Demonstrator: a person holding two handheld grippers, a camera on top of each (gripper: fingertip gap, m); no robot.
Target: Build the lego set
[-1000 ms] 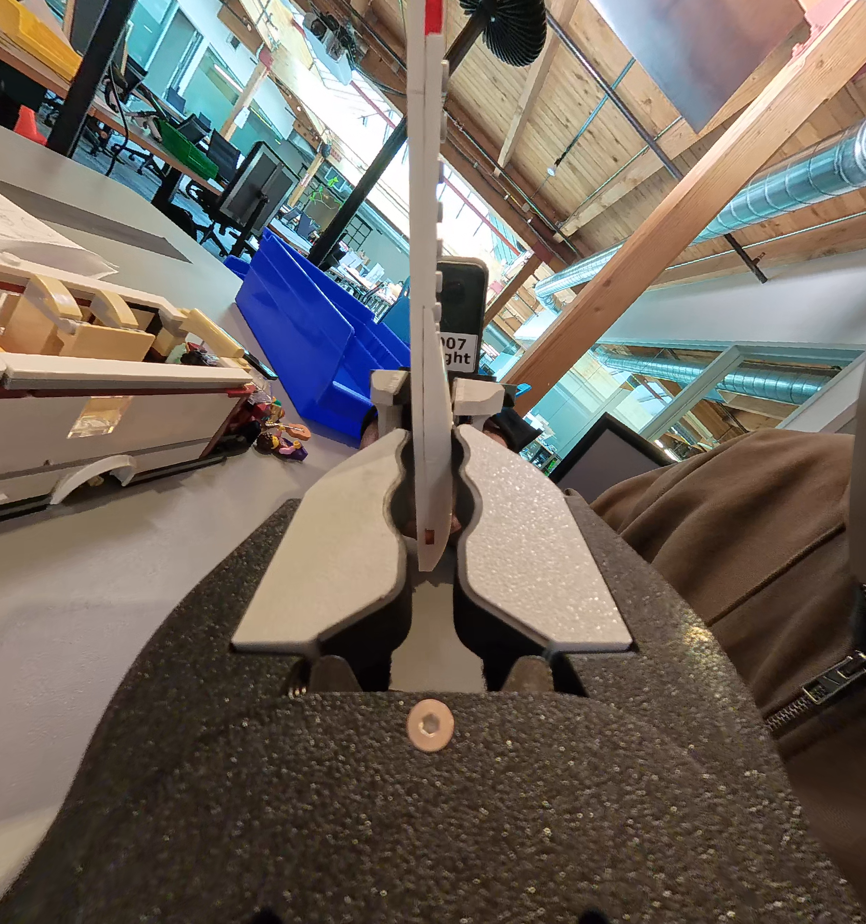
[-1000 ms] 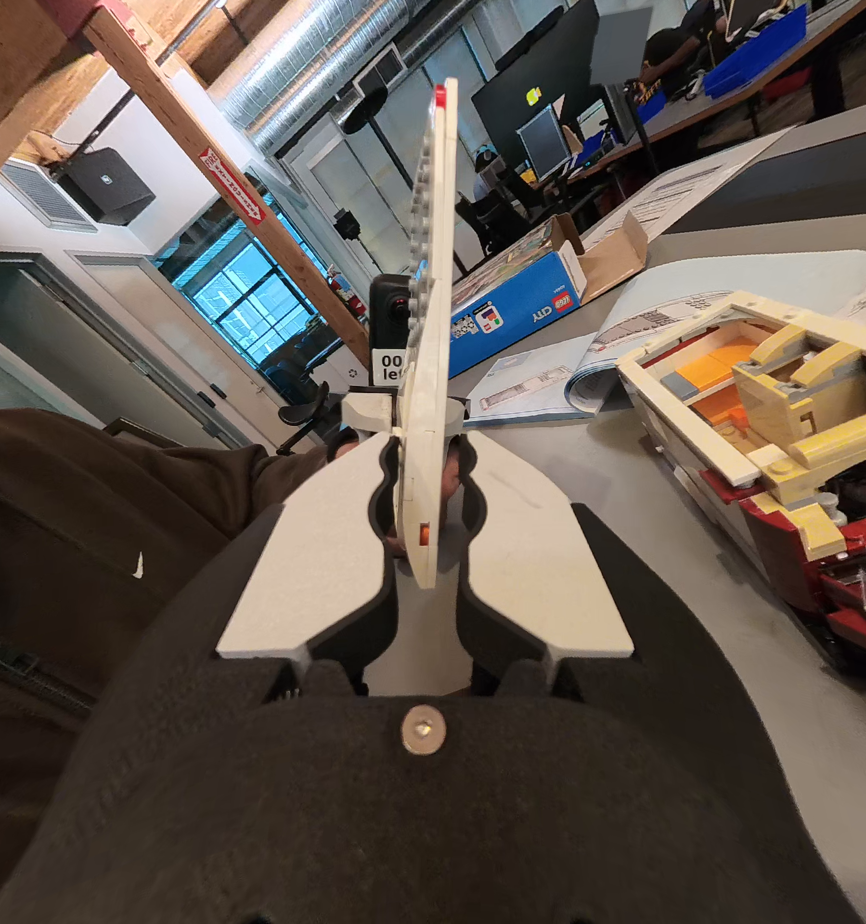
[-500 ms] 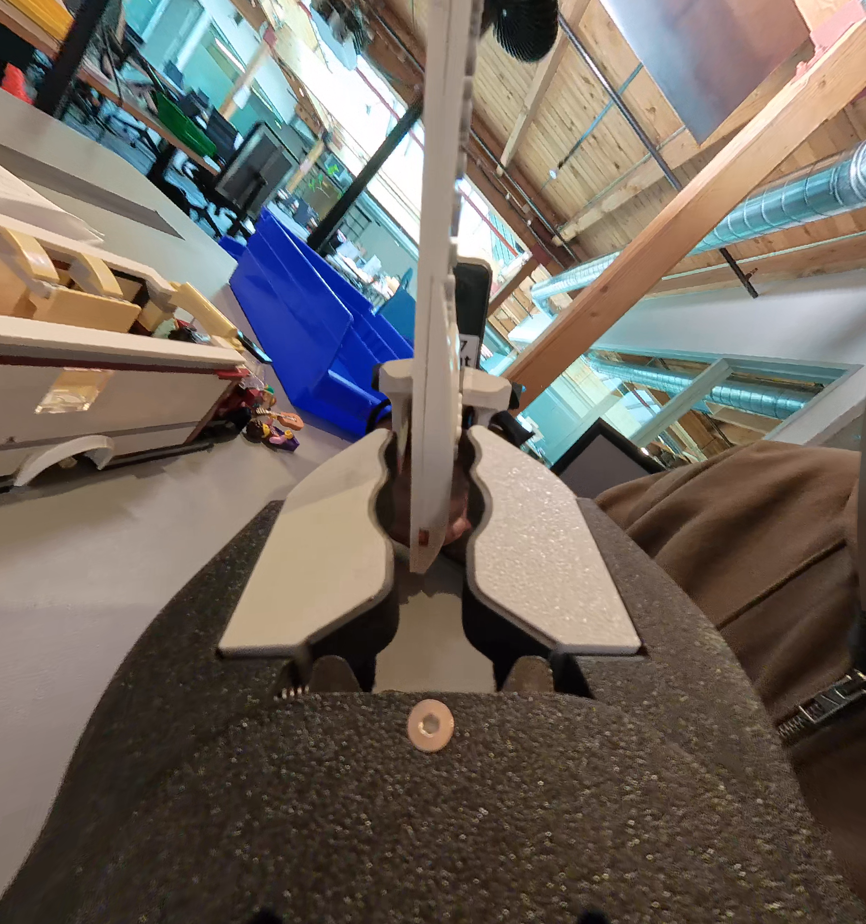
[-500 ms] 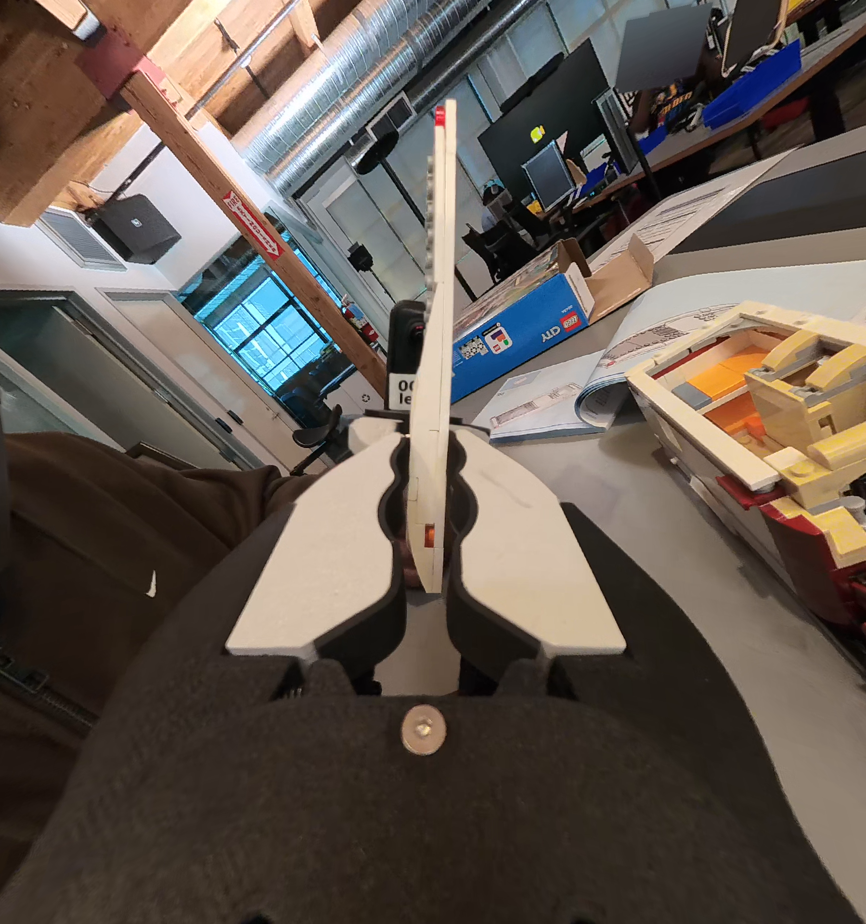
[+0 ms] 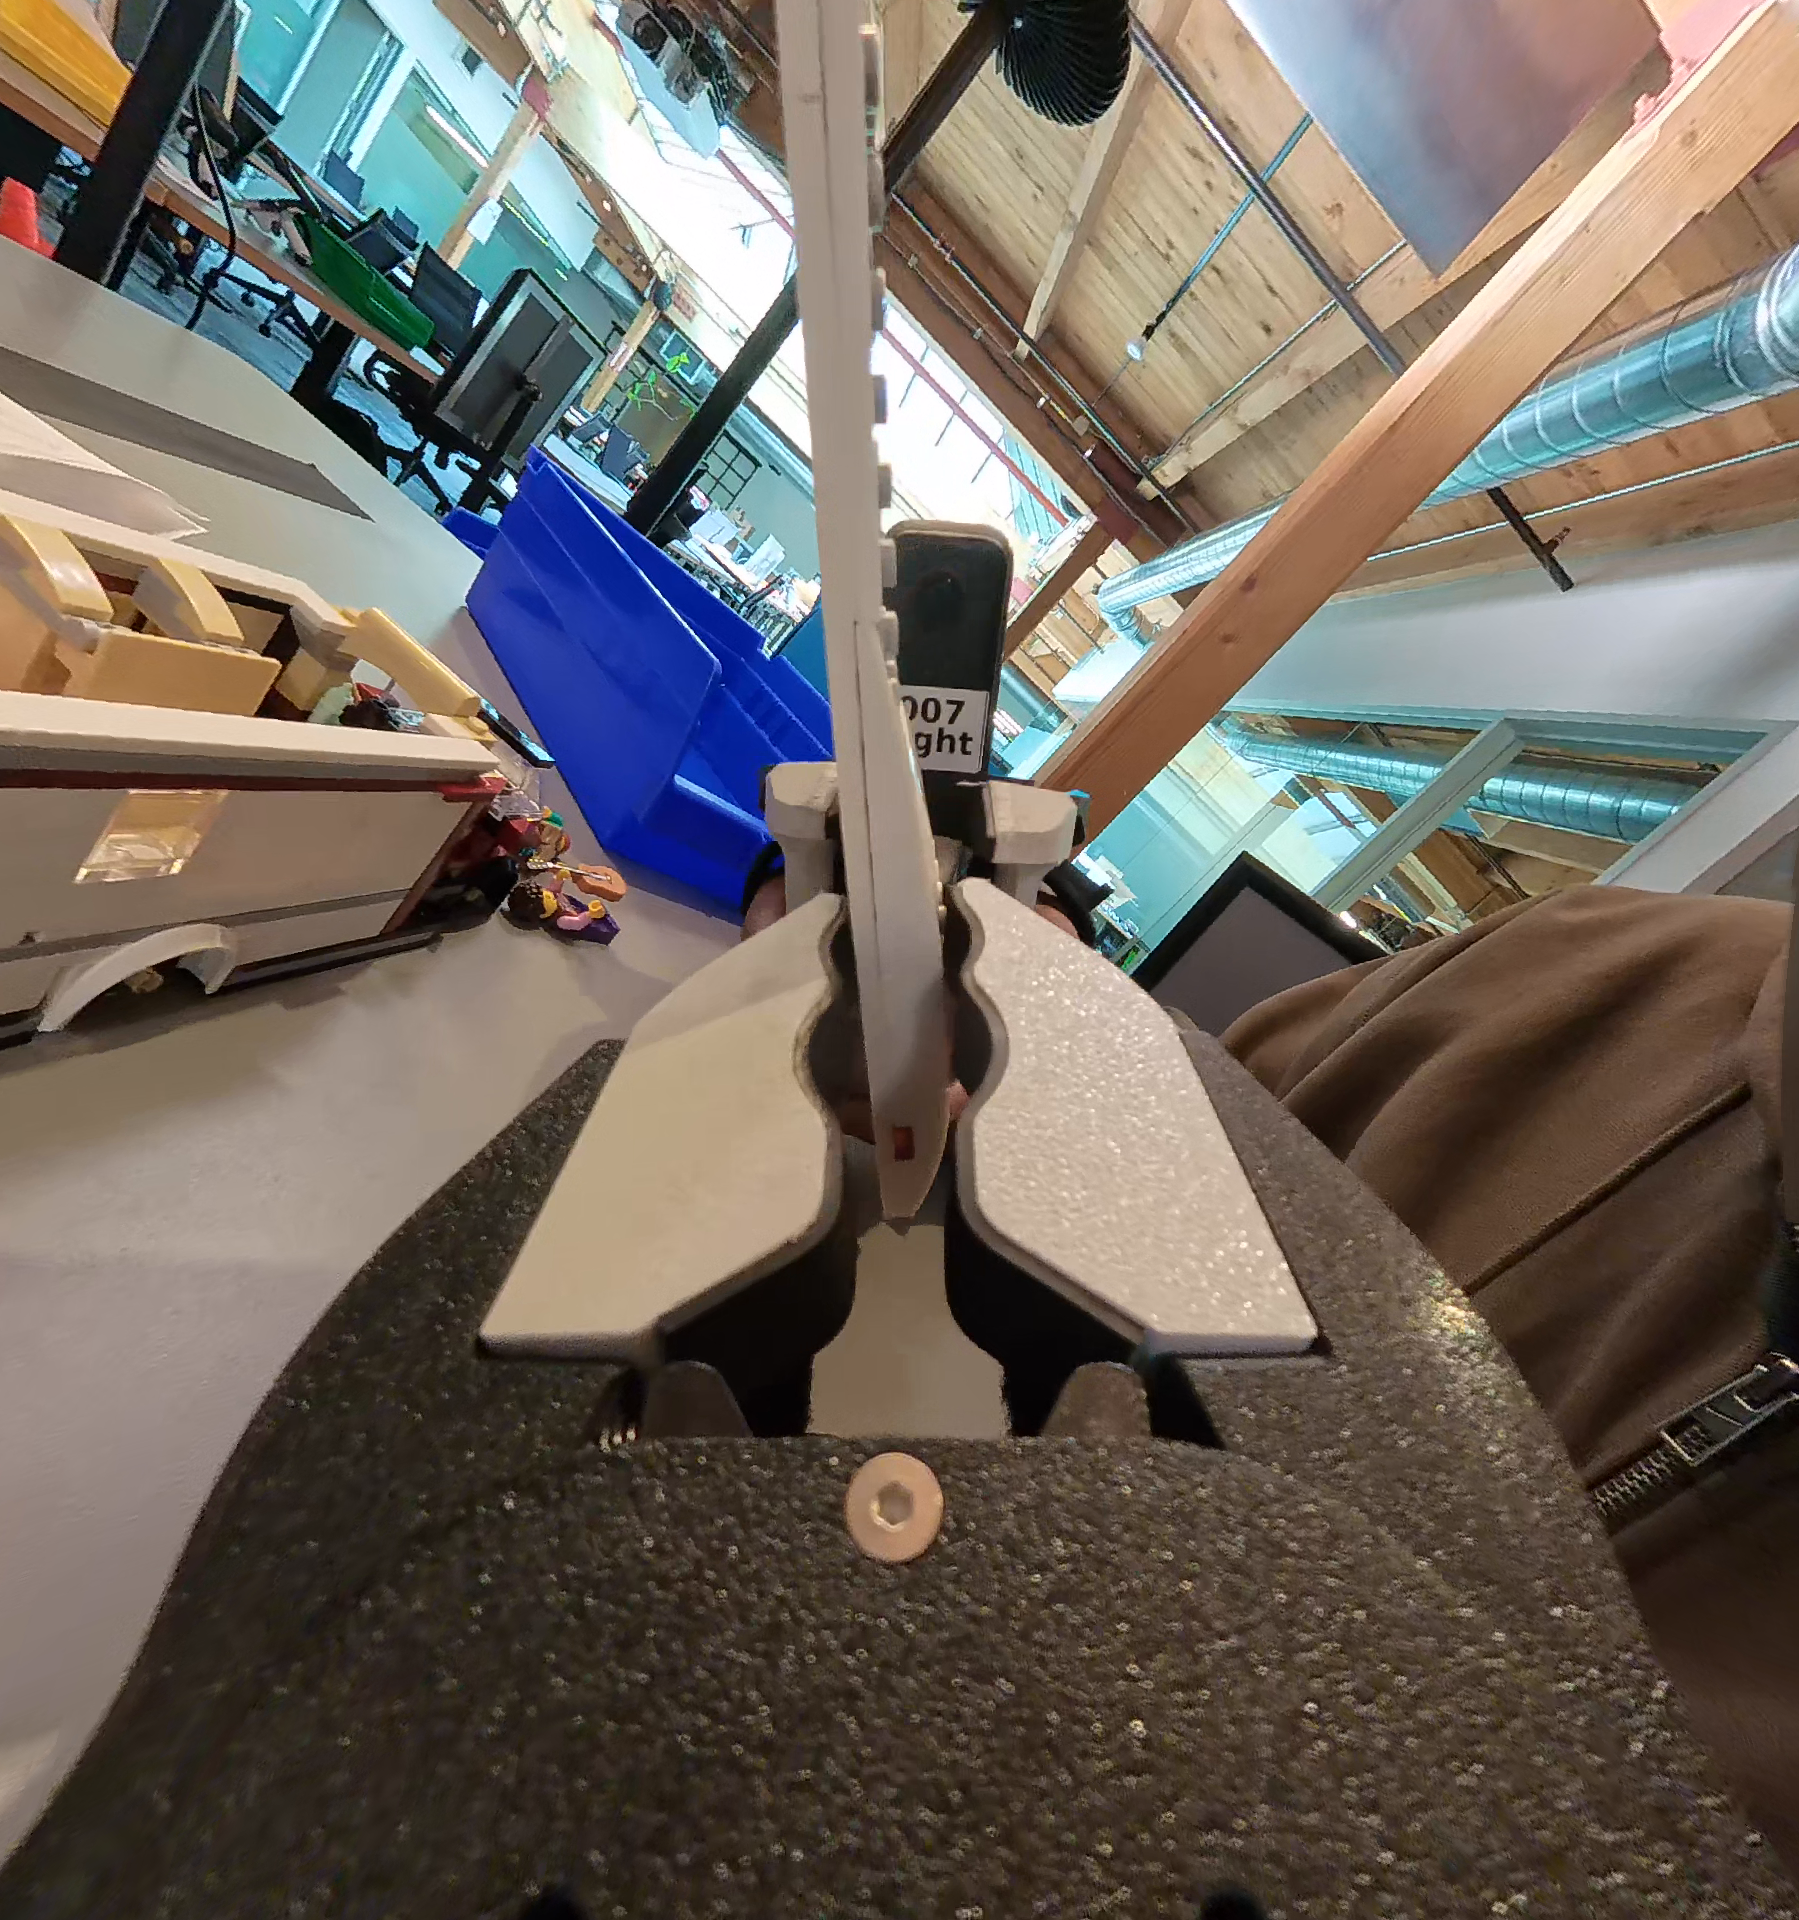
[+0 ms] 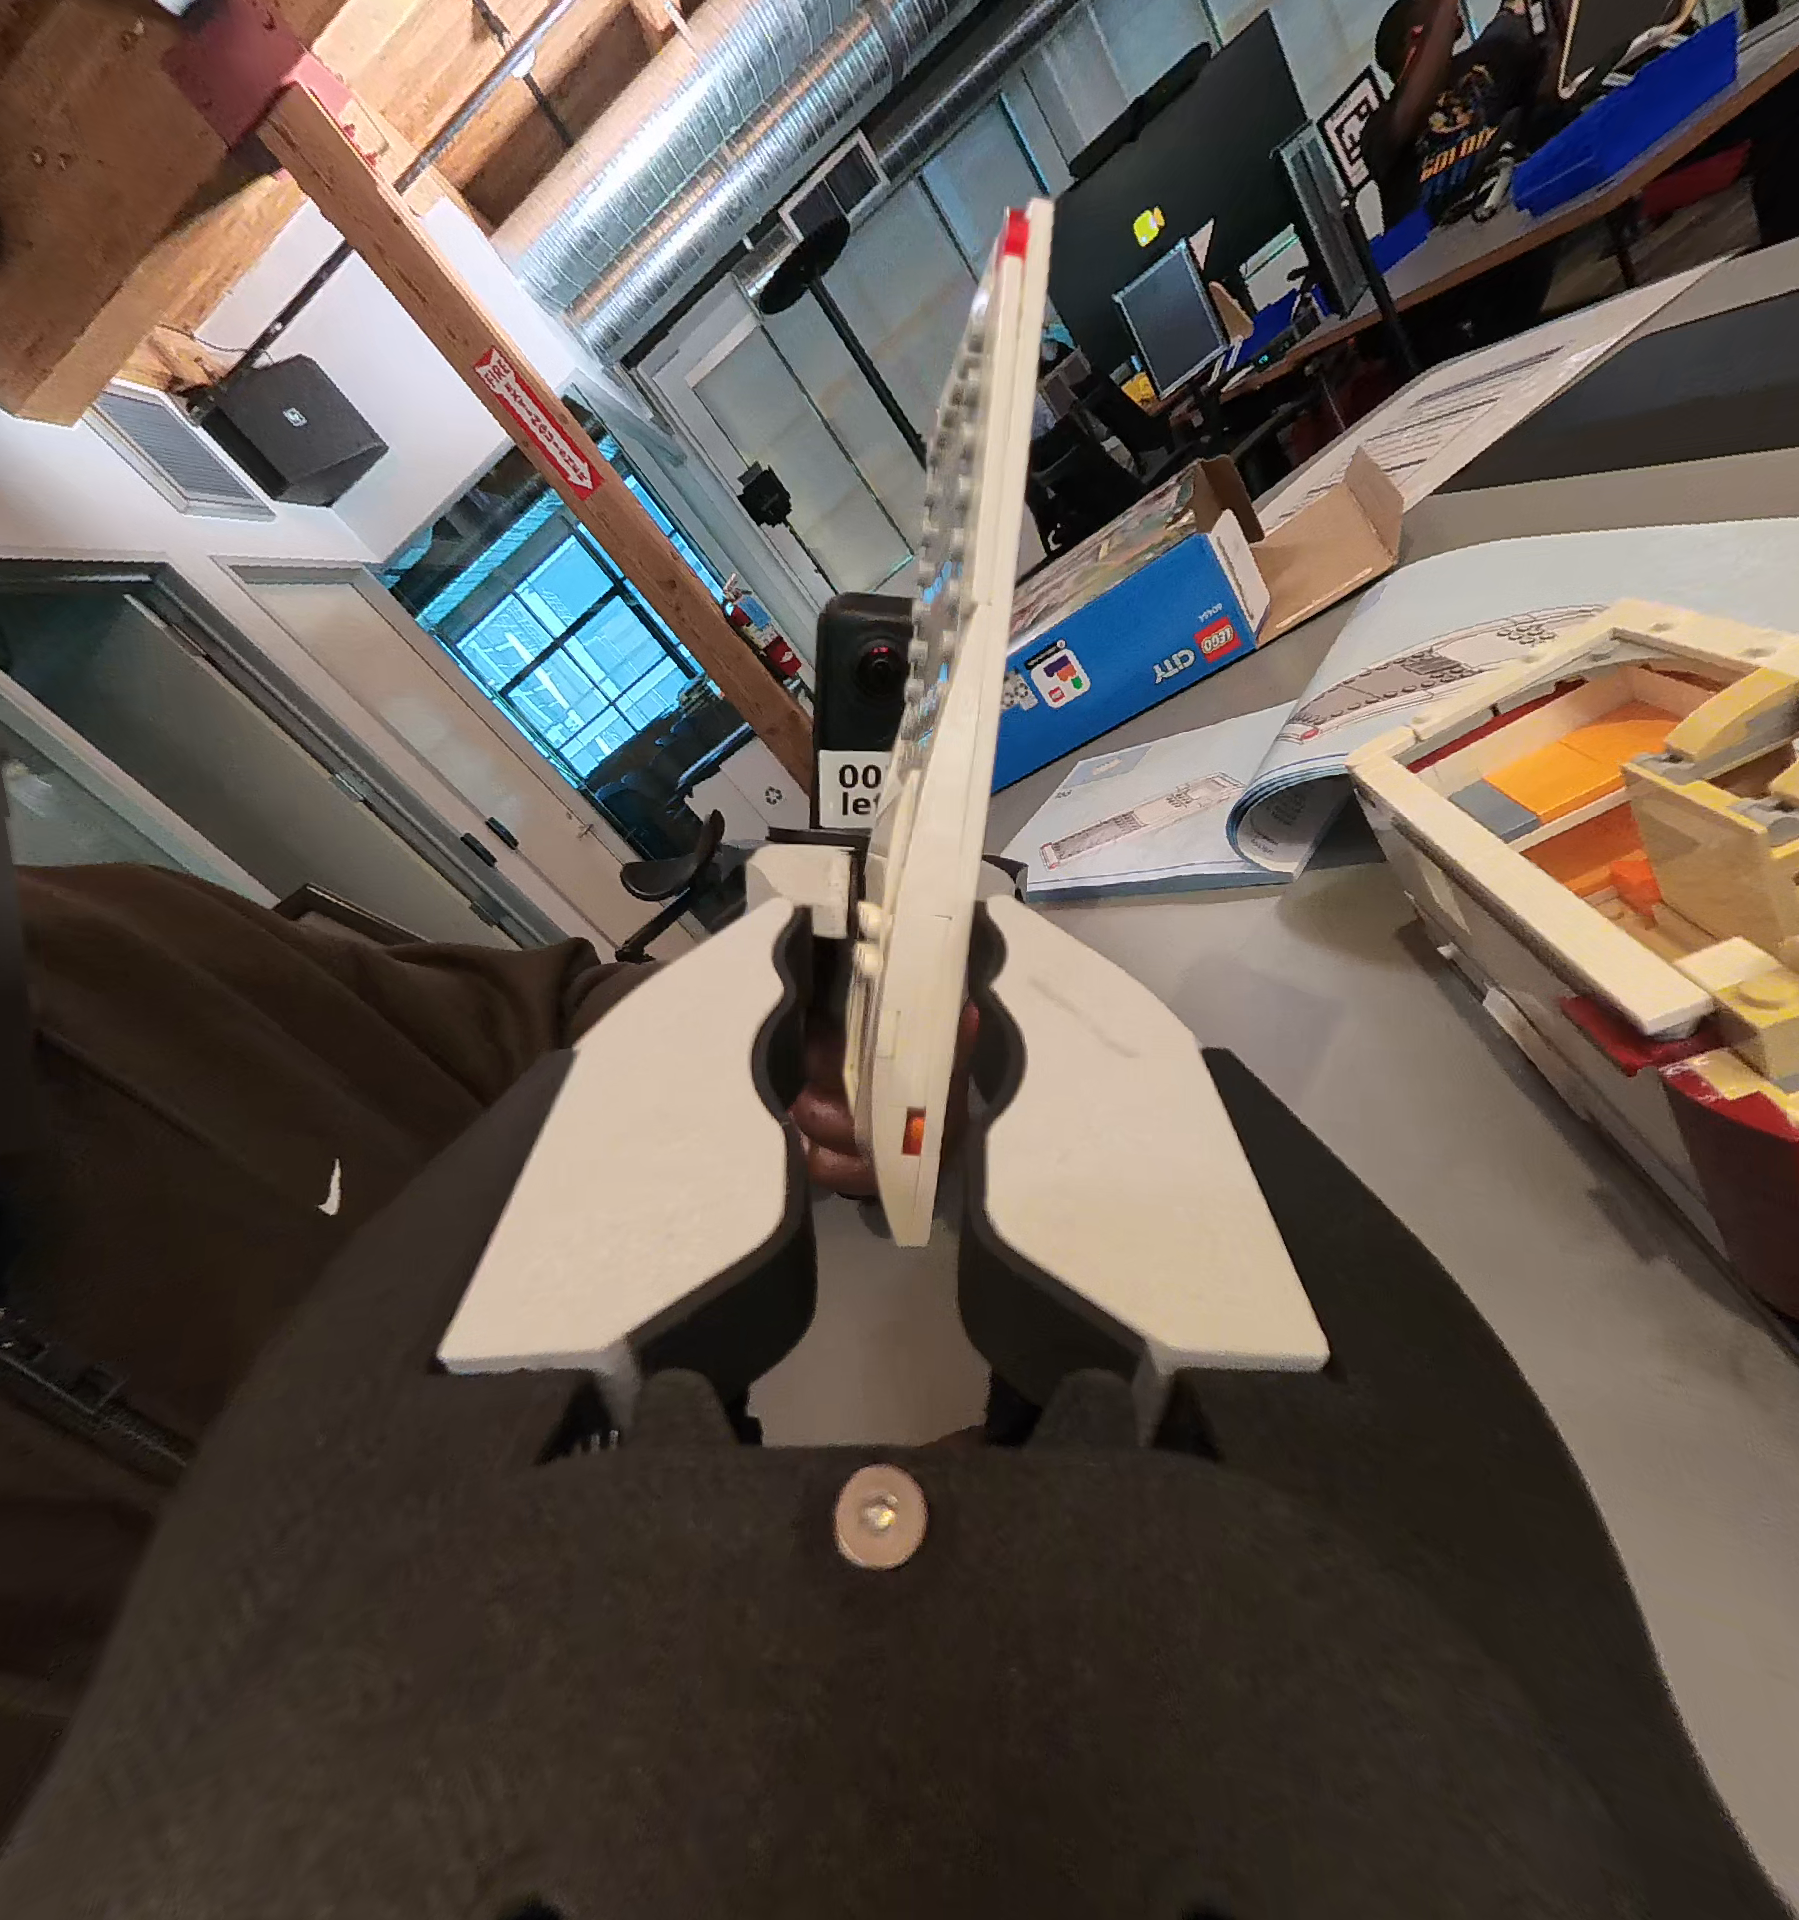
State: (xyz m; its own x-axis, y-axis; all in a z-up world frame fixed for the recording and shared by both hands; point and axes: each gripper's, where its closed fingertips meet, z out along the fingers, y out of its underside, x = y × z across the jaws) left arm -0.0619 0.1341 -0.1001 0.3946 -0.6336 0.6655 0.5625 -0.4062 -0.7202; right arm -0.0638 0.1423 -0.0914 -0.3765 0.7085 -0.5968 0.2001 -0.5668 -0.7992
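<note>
A long white studded brick plate (image 5: pixel 845 520) with a small red piece near its low tip stands on edge, upright, between both grippers, which face each other. My left gripper (image 5: pixel 890 914) is shut on the plate, with both pads against its lower part. The plate also shows in the right wrist view (image 6: pixel 962 675), leaning a little right. My right gripper (image 6: pixel 884 920) is open around it: the right finger (image 6: pixel 1082 1039) is at the plate, while a dark gap separates the left finger (image 6: pixel 666 1039) from the studded side. In the left wrist view its fingers (image 5: pixel 1030 821) stand wide of the plate.
A white, tan and dark red brick-built model (image 5: pixel 147 810) (image 6: pixel 1601 883) sits on the grey table (image 5: pixel 199 1195). Small figures (image 5: pixel 562 894) and a blue bin (image 5: pixel 614 707) lie beyond it. An open blue box (image 6: pixel 1134 665) and a booklet (image 6: pixel 1186 810) lie behind. A person's brown sleeve (image 5: pixel 1497 1091) is close. Less than 4 cm separates the two grippers' tips.
Half a second ago the right gripper pinched the plate and the left stood looser. Now the left has closed on it, the right has opened, and the plate has tilted slightly.
</note>
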